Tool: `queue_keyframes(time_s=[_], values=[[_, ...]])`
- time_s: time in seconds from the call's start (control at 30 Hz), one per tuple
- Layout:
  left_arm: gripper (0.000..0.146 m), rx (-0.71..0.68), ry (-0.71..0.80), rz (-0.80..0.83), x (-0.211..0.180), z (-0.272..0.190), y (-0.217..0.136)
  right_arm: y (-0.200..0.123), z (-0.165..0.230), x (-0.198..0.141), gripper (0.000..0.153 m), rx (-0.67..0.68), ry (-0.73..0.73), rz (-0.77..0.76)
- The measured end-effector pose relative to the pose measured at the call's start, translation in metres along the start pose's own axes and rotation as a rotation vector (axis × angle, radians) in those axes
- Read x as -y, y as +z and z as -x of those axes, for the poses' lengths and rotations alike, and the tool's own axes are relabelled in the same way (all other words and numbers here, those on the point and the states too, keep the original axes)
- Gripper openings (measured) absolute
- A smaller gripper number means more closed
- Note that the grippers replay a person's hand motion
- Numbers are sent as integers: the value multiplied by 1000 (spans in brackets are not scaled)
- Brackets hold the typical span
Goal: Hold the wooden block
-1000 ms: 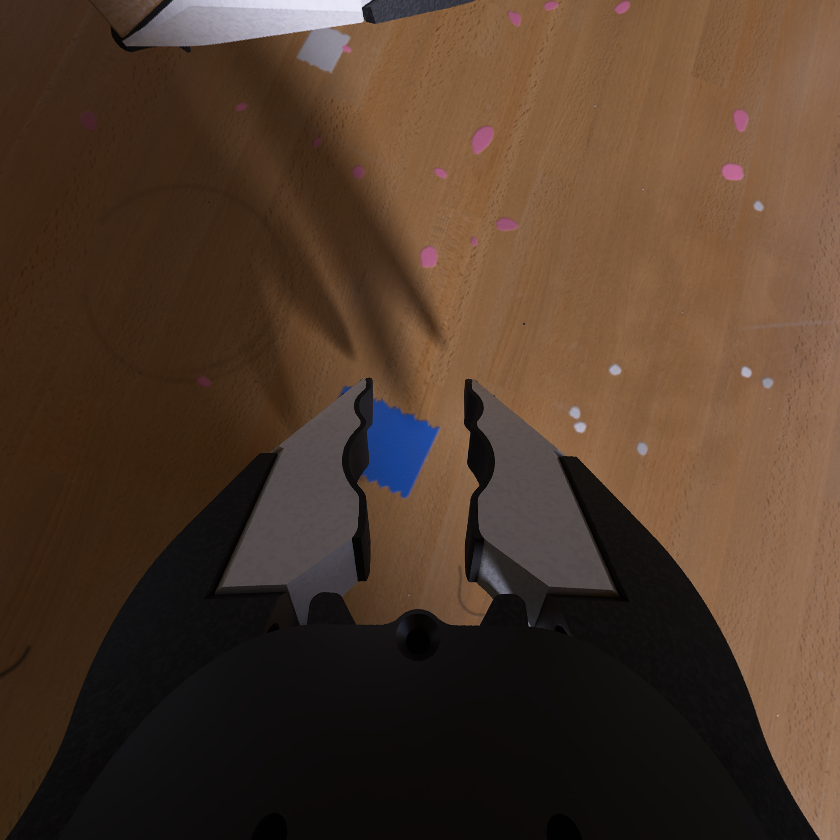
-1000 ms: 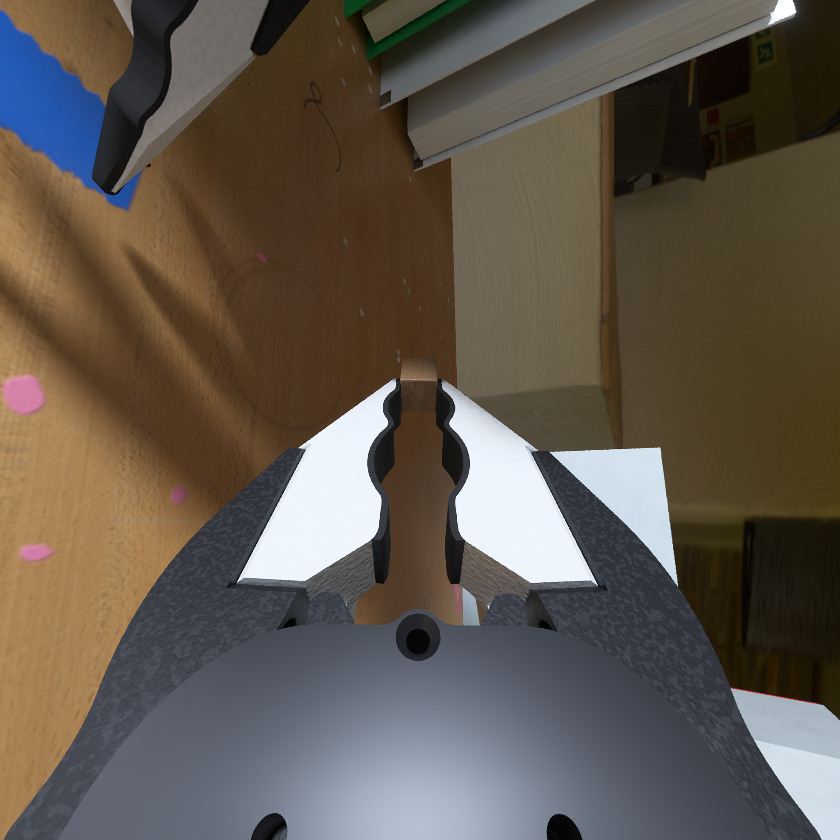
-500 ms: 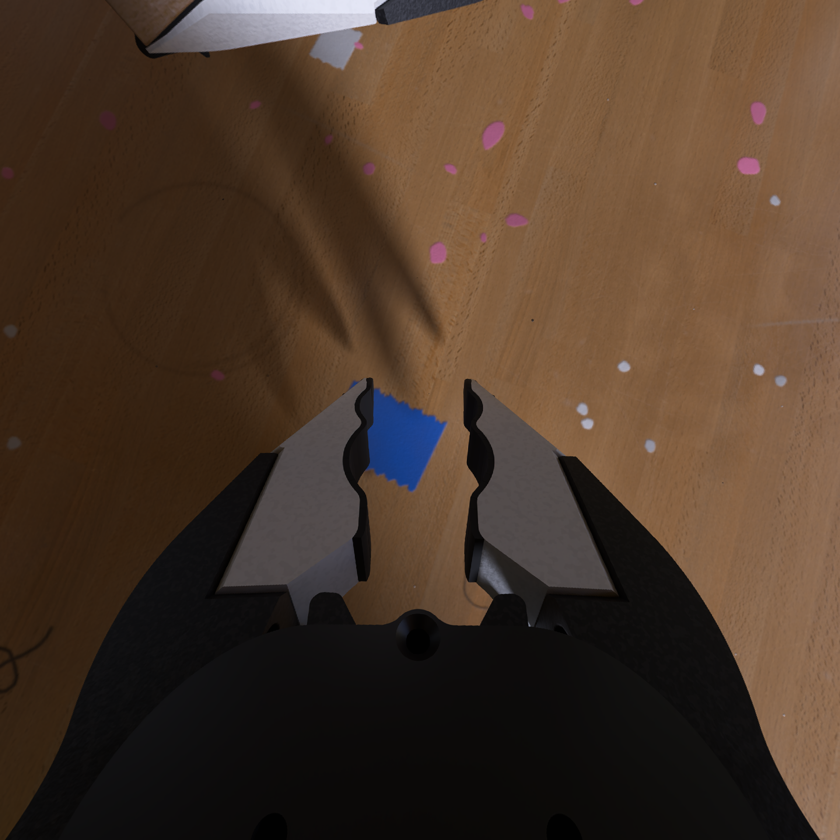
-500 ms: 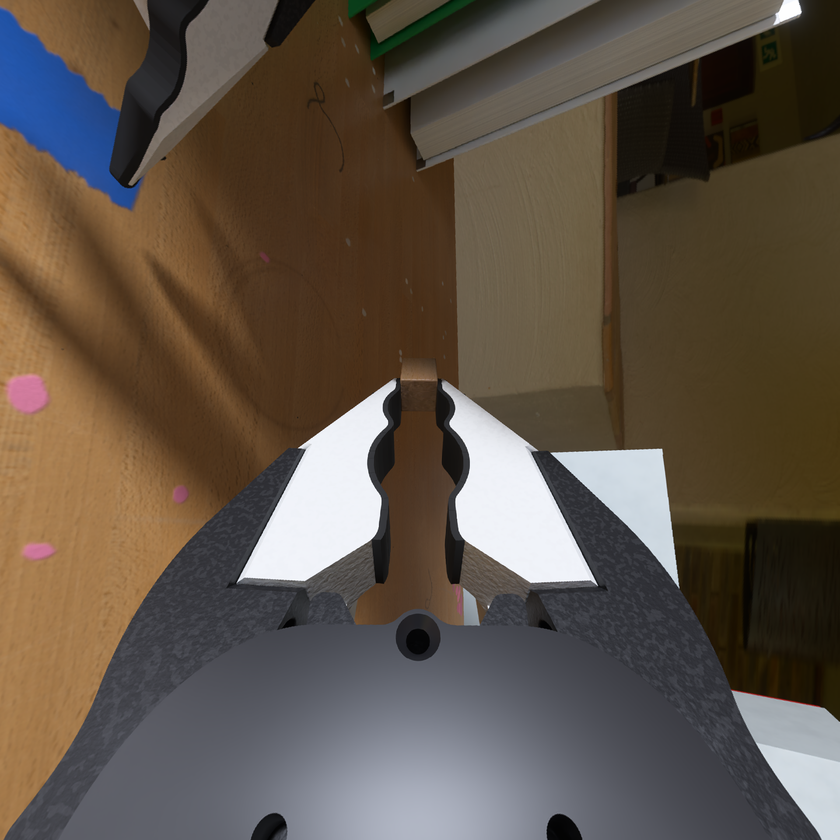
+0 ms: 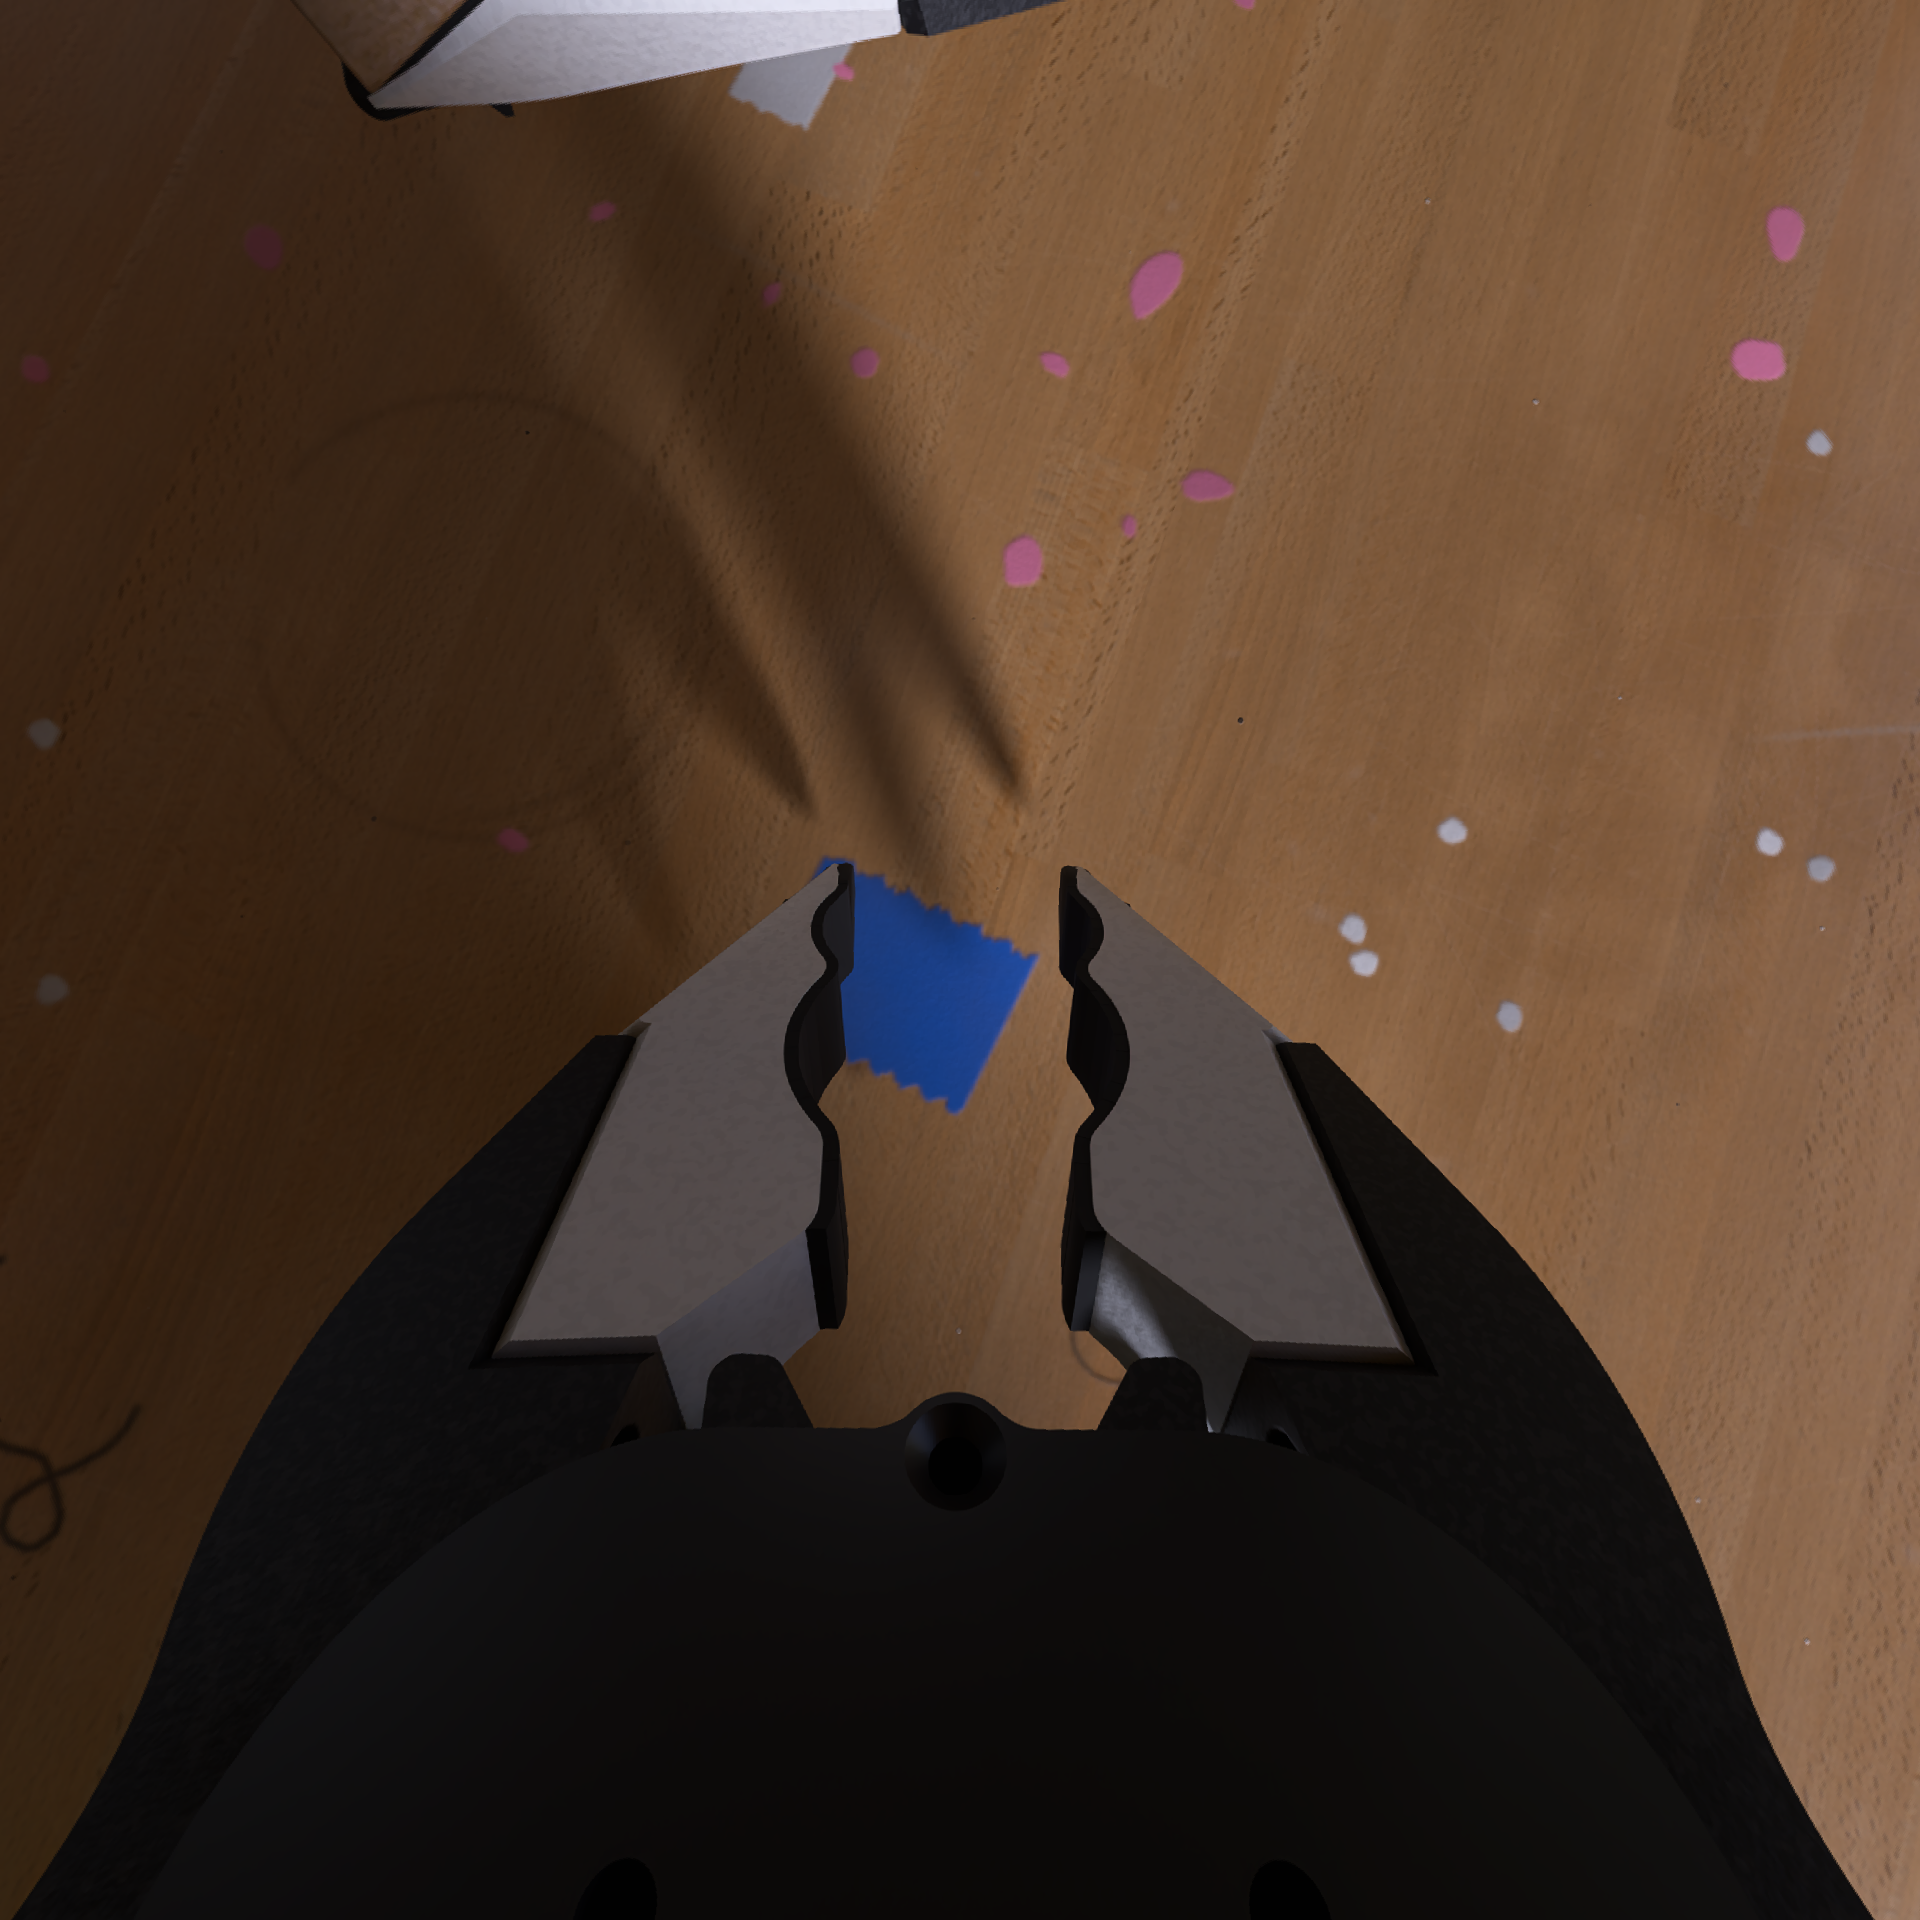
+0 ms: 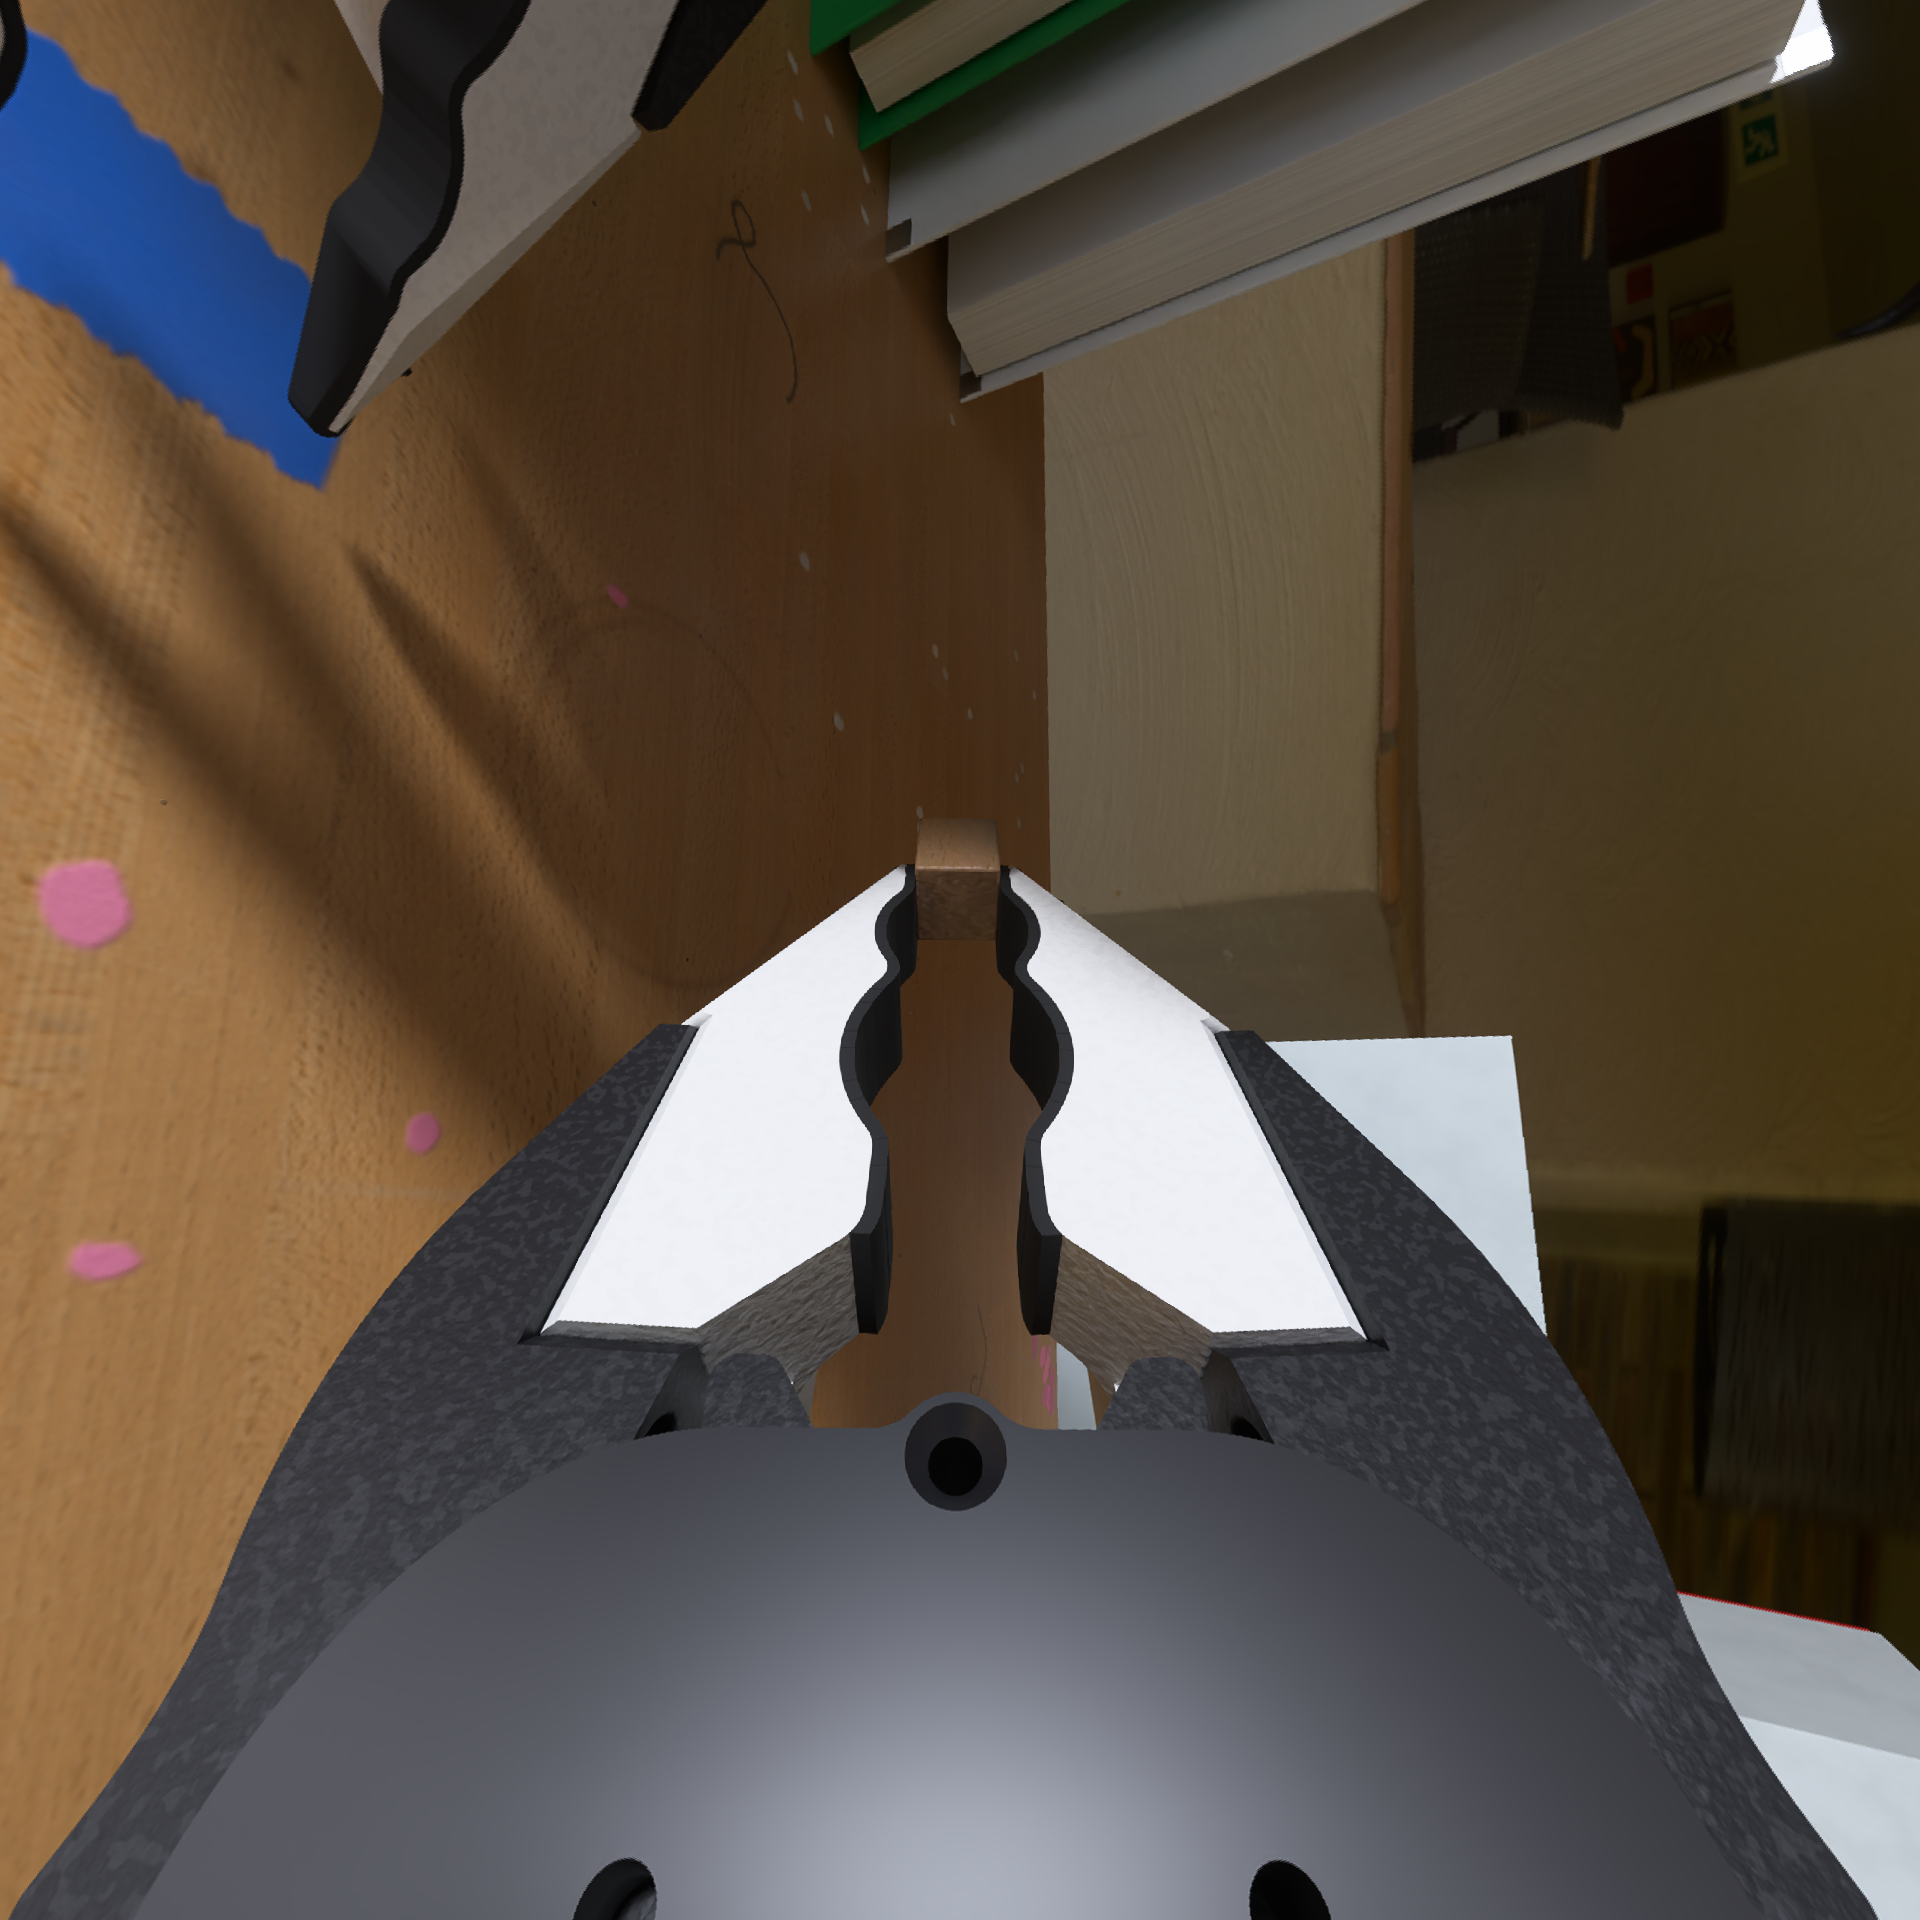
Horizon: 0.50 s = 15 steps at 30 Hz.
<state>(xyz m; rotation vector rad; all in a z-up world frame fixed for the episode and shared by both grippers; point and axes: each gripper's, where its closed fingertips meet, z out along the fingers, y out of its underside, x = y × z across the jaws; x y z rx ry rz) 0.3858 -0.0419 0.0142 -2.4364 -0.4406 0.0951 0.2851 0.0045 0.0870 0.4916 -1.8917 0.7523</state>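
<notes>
The table [image 5: 1455, 623] is the largest thing in both views: a warm wooden top with fine straight grain, flecked with pink and white paint spots and crossed by soft dark shadows. Taking the piece of blue tape [image 5: 925, 1013] as landmark, a flat matte patch with pinked, saw-toothed edges stuck to the table, the left gripper [image 5: 956, 883] hangs above it, the tape showing through the gap between its tips. Its jaws stand well apart and hold nothing; the fingers are pale grey plates with black, wavy-profiled rubber pads set in a black textured body.

Beyond the tape in the right wrist view, at the table's far edge, lies a stack of books [image 6: 1299, 187] with grey covers, one green cover and cream page blocks. A white sheet of paper [image 6: 1434, 1143] shows off the table's edge, far from the tape. A thin dark thread [image 6: 769, 301] curls on the wood between the tape and the books.

The right gripper [image 6: 956, 883] has white plates, black wavy pads and a speckled grey body. Its jaws are nearly closed, pinching the wooden block [image 6: 956, 899] at their tips, well away from the tape. The block is small, smooth and brown with a square end face; its long axis cannot be told. No readable writing appears on it.
</notes>
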Motion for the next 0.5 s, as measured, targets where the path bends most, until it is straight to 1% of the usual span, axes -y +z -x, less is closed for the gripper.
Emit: queue_keyframes(time_s=[0.37,0.5], values=[[39,0,-2,-3,0,0,-1,0,2,1,14,6,-8,-2],[38,-55,-3,-47,8,-9,-3,0,1,1,14,3,-14,-1]])
